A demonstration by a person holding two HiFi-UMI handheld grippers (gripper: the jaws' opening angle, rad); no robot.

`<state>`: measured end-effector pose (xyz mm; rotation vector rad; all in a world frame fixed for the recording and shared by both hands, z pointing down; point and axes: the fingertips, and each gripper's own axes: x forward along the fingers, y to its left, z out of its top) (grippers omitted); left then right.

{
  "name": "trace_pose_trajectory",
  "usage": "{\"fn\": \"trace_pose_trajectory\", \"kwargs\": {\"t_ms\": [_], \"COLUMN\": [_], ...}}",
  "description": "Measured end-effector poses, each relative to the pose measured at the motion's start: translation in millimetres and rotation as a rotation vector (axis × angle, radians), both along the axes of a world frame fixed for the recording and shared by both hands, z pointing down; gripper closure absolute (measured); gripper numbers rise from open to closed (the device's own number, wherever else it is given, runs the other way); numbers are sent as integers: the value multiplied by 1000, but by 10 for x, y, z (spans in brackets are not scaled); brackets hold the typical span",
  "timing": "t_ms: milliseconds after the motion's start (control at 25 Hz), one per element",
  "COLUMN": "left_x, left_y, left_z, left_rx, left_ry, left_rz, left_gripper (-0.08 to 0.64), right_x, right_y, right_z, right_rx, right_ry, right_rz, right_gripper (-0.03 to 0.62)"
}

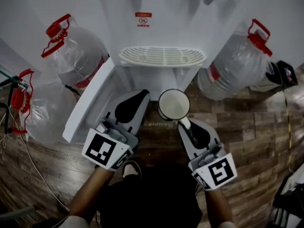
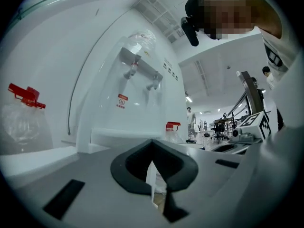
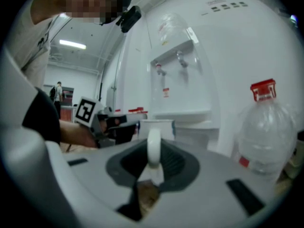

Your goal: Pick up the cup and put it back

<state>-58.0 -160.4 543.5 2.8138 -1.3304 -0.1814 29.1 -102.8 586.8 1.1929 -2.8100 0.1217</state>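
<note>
A white cup (image 1: 174, 104) with a dark rim hangs in front of the water dispenser, below its drip tray (image 1: 161, 56). My right gripper (image 1: 186, 123) is shut on the cup's handle (image 3: 153, 146), which stands upright between the jaws in the right gripper view, with the cup body (image 3: 156, 127) just beyond. To the left of the cup, my left gripper (image 1: 134, 100) holds nothing. In the left gripper view its jaws (image 2: 156, 175) are together, and the dispenser's taps (image 2: 137, 70) are above and ahead.
The dispenser's lower cabinet door (image 1: 90, 103) hangs open to the left. Large clear water bottles with red caps stand at the left (image 1: 78, 49), far left (image 1: 28, 108) and right (image 1: 237, 63). The floor (image 1: 256, 141) is wood-patterned. Cables lie at the left edge.
</note>
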Motion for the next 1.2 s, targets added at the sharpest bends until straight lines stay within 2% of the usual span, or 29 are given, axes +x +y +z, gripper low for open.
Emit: {"fn": "trace_pose_trajectory", "kwargs": {"t_ms": [120,280,360,520,720,1040,1200], "left_x": [7,86,85,-19,-58,4,29], "left_y": [5,5,22,-13,-43,-36,-47], "left_z": [155,200,230,324,355,446,472], "left_rx": [-24,-4,-7,-23,-37,-74,-85], "left_ry": [2,61,66,43,63,73,81], "left_rz": [-13,-3,0,-55,-60,-28,-12], "left_gripper": [554,554,554,554,554,554,554], "right_x": [-24,13,-1,-73,-197,-209,-228], "right_y": [-24,-187,-273,-447,-618,-972,-1164], "right_z": [236,464,587,854,1156,1575,1795], "right_rx": [-24,-22,-27,-41,-59,-100,-112], "right_ry": [-9,3,8,32,48,32,56], "right_rz": [0,11,14,7,-5,27,44], "right_gripper": [520,520,520,520,520,520,520]}}
